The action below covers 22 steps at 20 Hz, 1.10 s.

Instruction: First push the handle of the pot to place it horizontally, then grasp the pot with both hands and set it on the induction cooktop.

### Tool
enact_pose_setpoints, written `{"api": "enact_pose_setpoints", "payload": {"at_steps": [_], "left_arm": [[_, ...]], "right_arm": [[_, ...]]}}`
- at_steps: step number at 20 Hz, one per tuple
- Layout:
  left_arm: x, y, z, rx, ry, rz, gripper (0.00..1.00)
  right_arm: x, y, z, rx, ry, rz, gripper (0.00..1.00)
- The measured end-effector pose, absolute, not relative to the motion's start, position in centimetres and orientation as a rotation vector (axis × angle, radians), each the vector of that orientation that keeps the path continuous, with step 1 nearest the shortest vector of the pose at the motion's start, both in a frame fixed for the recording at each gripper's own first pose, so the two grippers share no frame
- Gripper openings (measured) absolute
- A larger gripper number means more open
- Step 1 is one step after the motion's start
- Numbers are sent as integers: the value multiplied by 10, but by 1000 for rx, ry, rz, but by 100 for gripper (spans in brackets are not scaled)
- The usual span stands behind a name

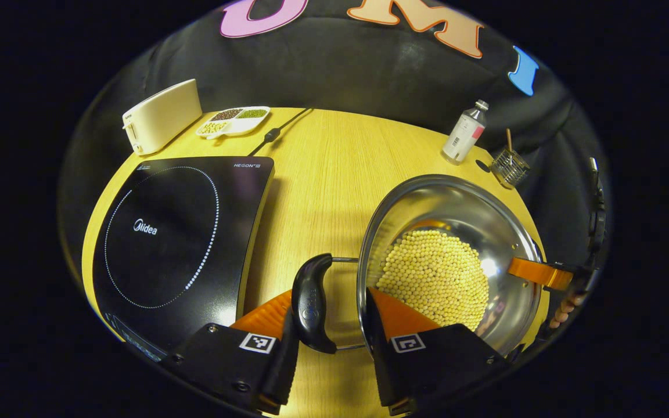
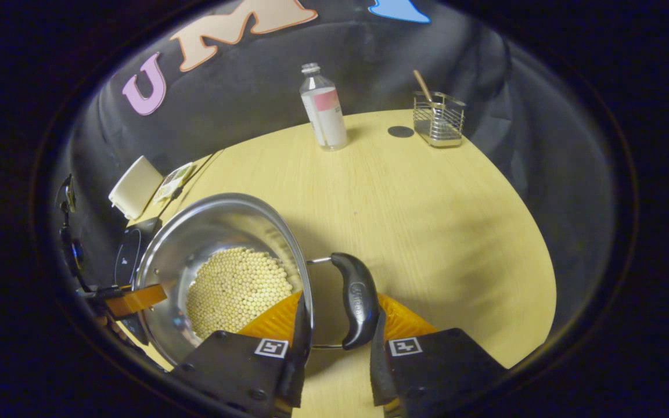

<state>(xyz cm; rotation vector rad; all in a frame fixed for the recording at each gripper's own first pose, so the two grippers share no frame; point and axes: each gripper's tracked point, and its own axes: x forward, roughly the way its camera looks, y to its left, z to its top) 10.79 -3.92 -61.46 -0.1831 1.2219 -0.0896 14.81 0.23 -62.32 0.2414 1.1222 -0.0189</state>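
1. The round, pale wood worktop (image 1: 323,174) stands before a black cloth wall
2. The shiny steel pot (image 1: 450,255), full of small yellow beads, sits beside the flat black cooktop (image 1: 177,238)
3. Left hand-held gripper (image 1: 334,325) and right hand-held gripper (image 2: 337,334) each straddle a curved black handle (image 1: 311,302), fingers apart

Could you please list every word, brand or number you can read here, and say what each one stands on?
"Midea": on the induction cooktop, inside its dotted ring.
"HEGON", followed by small strokes I cannot make out: at the cooktop's far right corner.
Too small or blurred to read: the print on the bottle, the embossed mark on the pot handle, the mark on the toaster, and the fine print at the cooktop's far left corner.
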Motion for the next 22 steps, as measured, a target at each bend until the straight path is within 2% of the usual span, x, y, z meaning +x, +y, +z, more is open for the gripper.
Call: {"api": "enact_pose_setpoints", "payload": {"at_steps": [1, 2, 3, 5, 6, 7, 10, 11, 12, 13, 14, 15, 16, 19, 20, 21, 22], "left_arm": [[108, -37, -612, -179, 1220, -92, 60], [106, -37, -610, -178, 1220, -95, 60], [106, -35, -608, -180, 1219, -98, 60], [107, -32, -602, -183, 1211, -104, 58], [107, -30, -600, -183, 1210, -107, 60], [109, -27, -596, -185, 1201, -111, 58], [113, -14, -583, -189, 1178, -122, 58], [115, -9, -580, -190, 1175, -127, 60], [115, -2, -576, -192, 1173, -131, 59], [117, 5, -573, -194, 1166, -141, 60], [118, 13, -570, -194, 1163, -156, 60], [119, 23, -567, -192, 1164, -172, 60], [122, 34, -564, -193, 1161, -186, 60], [130, 74, -561, -201, 1150, -215, 59], [132, 89, -562, -200, 1148, -225, 57], [133, 103, -563, -201, 1150, -229, 57], [135, 118, -566, -205, 1149, -232, 59]], "right_arm": [[146, 4, -621, 245, 1121, -24, 43], [144, 4, -619, 248, 1122, -27, 48], [141, 5, -616, 252, 1120, -32, 43], [140, 8, -611, 251, 1114, -39, 43], [139, 10, -606, 251, 1110, -45, 43], [138, 13, -602, 251, 1105, -51, 48], [135, 24, -589, 254, 1092, -67, 48], [133, 29, -584, 256, 1089, -74, 43], [132, 36, -578, 256, 1085, -83, 48], [131, 43, -573, 254, 1080, -94, 48], [129, 51, -568, 252, 1076, -107, 48], [127, 60, -561, 252, 1073, -126, 43], [124, 72, -557, 252, 1072, -141, 48], [118, 113, -545, 261, 1063, -177, 48], [117, 127, -543, 259, 1065, -186, 43], [116, 143, -542, 257, 1066, -191, 48], [118, 158, -541, 252, 1064, -194, 48]]}}
